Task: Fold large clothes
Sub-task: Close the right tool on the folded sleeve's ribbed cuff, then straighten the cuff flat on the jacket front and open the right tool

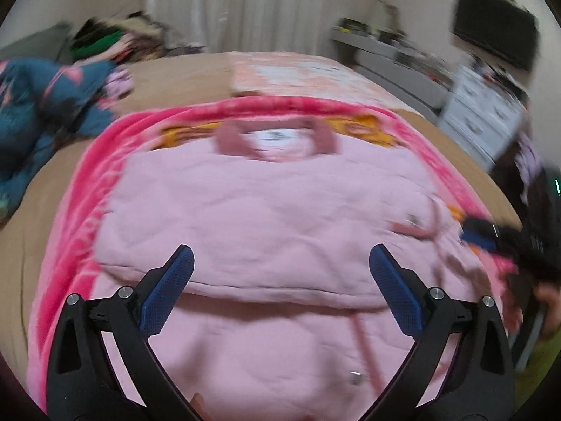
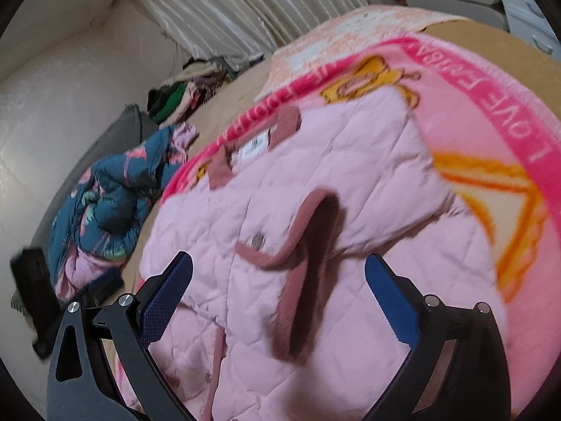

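Observation:
A pale pink quilted jacket (image 1: 266, 217) with dusty-rose trim lies spread on a bright pink blanket (image 1: 91, 182) on the bed. In the left wrist view its top edge is folded over, leaving a crease across the middle. My left gripper (image 1: 280, 263) hovers above that crease, jaws wide apart and nothing between the blue pads. In the right wrist view the jacket (image 2: 315, 182) shows a trimmed sleeve cuff with a snap button (image 2: 258, 239). My right gripper (image 2: 278, 270) stands open over the cuff, clear of the cloth. The right gripper (image 1: 491, 238) also appears at the jacket's right edge.
A blue patterned garment (image 1: 42, 105) lies crumpled at the bed's left side, also seen as a blue heap (image 2: 105, 210). A pile of dark clothes (image 1: 115, 42) sits behind it. A white drawer unit (image 1: 484, 112) and a dark screen (image 1: 494, 31) stand to the right.

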### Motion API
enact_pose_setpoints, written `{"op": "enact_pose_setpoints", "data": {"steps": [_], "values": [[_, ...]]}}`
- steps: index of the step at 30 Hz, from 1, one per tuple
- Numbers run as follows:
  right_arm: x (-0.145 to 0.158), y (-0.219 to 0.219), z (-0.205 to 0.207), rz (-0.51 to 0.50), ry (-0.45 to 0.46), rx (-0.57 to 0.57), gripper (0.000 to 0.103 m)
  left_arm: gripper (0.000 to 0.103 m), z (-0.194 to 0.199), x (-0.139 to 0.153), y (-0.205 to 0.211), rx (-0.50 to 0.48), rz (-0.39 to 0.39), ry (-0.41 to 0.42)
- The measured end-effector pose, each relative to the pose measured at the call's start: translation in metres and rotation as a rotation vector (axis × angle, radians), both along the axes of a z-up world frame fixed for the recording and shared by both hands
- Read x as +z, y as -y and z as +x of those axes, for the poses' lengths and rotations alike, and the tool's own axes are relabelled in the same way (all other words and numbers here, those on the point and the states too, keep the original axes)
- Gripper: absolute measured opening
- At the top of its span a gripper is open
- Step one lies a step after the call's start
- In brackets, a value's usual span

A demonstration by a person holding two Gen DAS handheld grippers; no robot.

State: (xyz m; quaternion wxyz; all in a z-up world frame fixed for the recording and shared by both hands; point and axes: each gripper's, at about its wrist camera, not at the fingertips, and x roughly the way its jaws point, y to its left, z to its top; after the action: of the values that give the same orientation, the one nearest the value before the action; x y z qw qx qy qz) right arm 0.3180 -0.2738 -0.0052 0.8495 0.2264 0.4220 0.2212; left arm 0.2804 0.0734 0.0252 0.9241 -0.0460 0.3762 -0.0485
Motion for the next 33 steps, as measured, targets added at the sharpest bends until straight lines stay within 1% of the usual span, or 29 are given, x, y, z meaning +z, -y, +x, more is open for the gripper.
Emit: {"op": "enact_pose_setpoints", "data": {"steps": [5, 6, 8, 9, 11, 13, 16, 17, 18, 19, 20, 21, 22, 24, 25, 27, 30, 33], "values": [[-0.020, -0.028, -0.002, -0.044, -0.056, 0.049, 0.098, 0.094, 0.016, 0.001, -0.056, 0.137, -0.036, 0.018], [-0.025, -0.032, -0.001, -0.052, -0.068, 0.049, 0.098, 0.094, 0.017, -0.001, -0.067, 0.162, -0.056, 0.020], [-0.034, -0.037, 0.000, -0.053, -0.095, 0.051, 0.098, 0.094, 0.014, -0.008, -0.089, 0.179, -0.134, 0.027], [-0.040, -0.040, 0.002, -0.043, -0.114, 0.054, 0.098, 0.094, 0.012, -0.011, -0.095, 0.187, -0.147, 0.025], [-0.048, -0.044, 0.004, -0.024, -0.134, 0.051, 0.099, 0.094, 0.011, -0.020, -0.107, 0.215, -0.129, 0.008], [-0.049, -0.048, 0.005, -0.035, -0.108, 0.040, 0.098, 0.094, 0.010, -0.025, -0.113, 0.225, -0.113, -0.006], [-0.050, -0.054, 0.005, -0.034, -0.090, 0.028, 0.096, 0.094, 0.009, -0.026, -0.124, 0.237, -0.142, 0.004], [-0.049, -0.055, 0.005, -0.036, -0.085, 0.025, 0.093, 0.094, 0.010, -0.027, -0.128, 0.243, -0.148, 0.008], [-0.049, -0.058, 0.006, -0.039, -0.081, 0.027, 0.081, 0.094, 0.009, -0.027, -0.132, 0.253, -0.156, 0.013], [-0.048, -0.059, 0.007, -0.047, -0.080, 0.028, 0.073, 0.094, 0.010, -0.027, -0.135, 0.260, -0.166, 0.016], [-0.049, -0.061, 0.008, -0.054, -0.078, 0.027, 0.068, 0.094, 0.010, -0.028, -0.137, 0.262, -0.172, 0.016], [-0.048, -0.064, 0.008, -0.046, -0.070, 0.046, 0.050, 0.094, 0.011, -0.029, -0.139, 0.267, -0.182, 0.014], [-0.048, -0.065, 0.009, -0.040, -0.067, 0.061, 0.036, 0.094, 0.011, -0.030, -0.140, 0.269, -0.190, 0.015], [-0.046, -0.073, 0.005, -0.056, -0.043, 0.081, 0.023, 0.094, 0.012, -0.031, -0.140, 0.273, -0.192, 0.015], [-0.043, -0.074, 0.003, -0.071, -0.026, 0.085, 0.020, 0.094, 0.013, -0.032, -0.140, 0.274, -0.192, 0.015], [-0.030, -0.079, -0.002, -0.107, 0.029, 0.097, 0.017, 0.094, 0.013, -0.032, -0.139, 0.265, -0.198, 0.018], [0.001, -0.080, -0.003, -0.149, 0.124, 0.131, 0.017, 0.094, 0.016, -0.032, -0.130, 0.237, -0.194, 0.025], [0.029, -0.079, 0.002, -0.212, 0.194, 0.144, 0.017, 0.094, 0.019, -0.031, -0.119, 0.204, -0.183, 0.036]]}}
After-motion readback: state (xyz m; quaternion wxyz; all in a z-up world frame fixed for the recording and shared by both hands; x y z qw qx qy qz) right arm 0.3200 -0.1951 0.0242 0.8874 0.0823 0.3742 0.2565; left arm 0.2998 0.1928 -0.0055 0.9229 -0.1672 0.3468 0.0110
